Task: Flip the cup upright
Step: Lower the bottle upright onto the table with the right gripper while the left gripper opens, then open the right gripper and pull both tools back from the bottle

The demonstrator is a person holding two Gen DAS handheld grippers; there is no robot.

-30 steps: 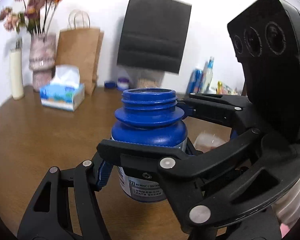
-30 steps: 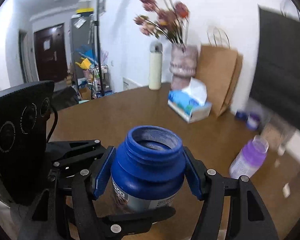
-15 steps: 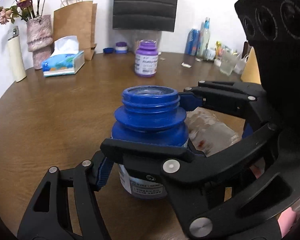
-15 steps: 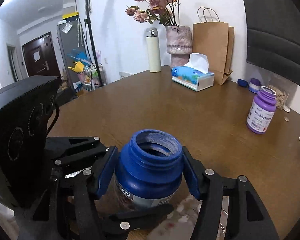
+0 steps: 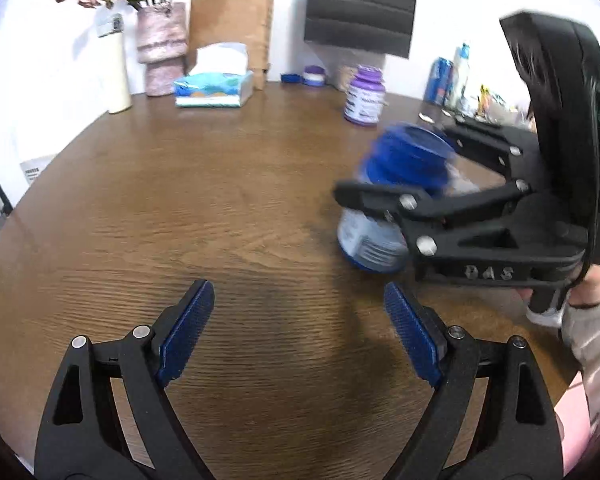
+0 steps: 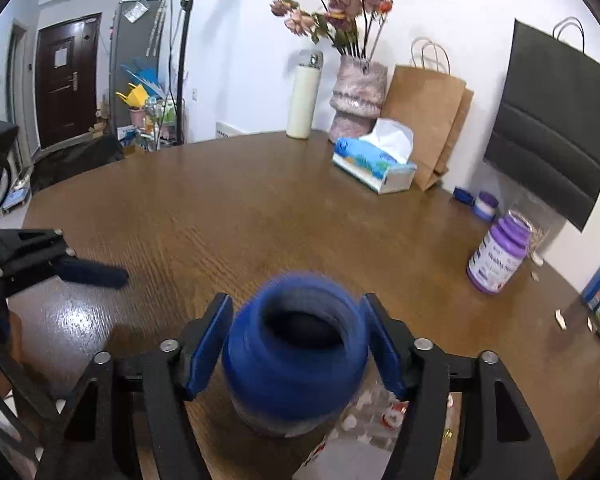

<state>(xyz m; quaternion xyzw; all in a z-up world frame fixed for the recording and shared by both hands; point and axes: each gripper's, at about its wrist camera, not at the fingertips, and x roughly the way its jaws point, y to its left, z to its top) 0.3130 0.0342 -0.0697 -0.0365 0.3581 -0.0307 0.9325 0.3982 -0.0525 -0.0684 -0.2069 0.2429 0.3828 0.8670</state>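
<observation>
Left claw [image 5: 298, 334]: spread wide, nothing between its blue pads, hovering over bare wood at the near edge of the surface [image 5: 204, 208].

Right claw [image 6: 296, 354]: its pads flank the blue cup [image 6: 294, 354] at the shoulder. The cup is motion-blurred, so we cannot tell whether the pads are pinching it or have just parted. In the left wrist view the cup [image 5: 392, 196] sits mouth up and slightly tilted between the right claw's fingers, toward the near right part of the surface; whether its base touches the wood is unclear.

Step in hand, as we judge it: the flip itself looks done and we are at set-down and release. The next move calls for the base flat on the wood, then the right claw opening fully and backing off straight, without clipping the cup's shoulder.

Room: some pale clutter lies just beneath the right claw, near the cup's base; it could tip the cup. The middle of the surface is broad, bare wood.

Farther off: purple bottle [image 6: 500, 258] toward the right edge, well apart. Tissue box [image 6: 374, 164], vase [image 6: 358, 98] and paper bags along the far edge leave the working area unaffected.
</observation>
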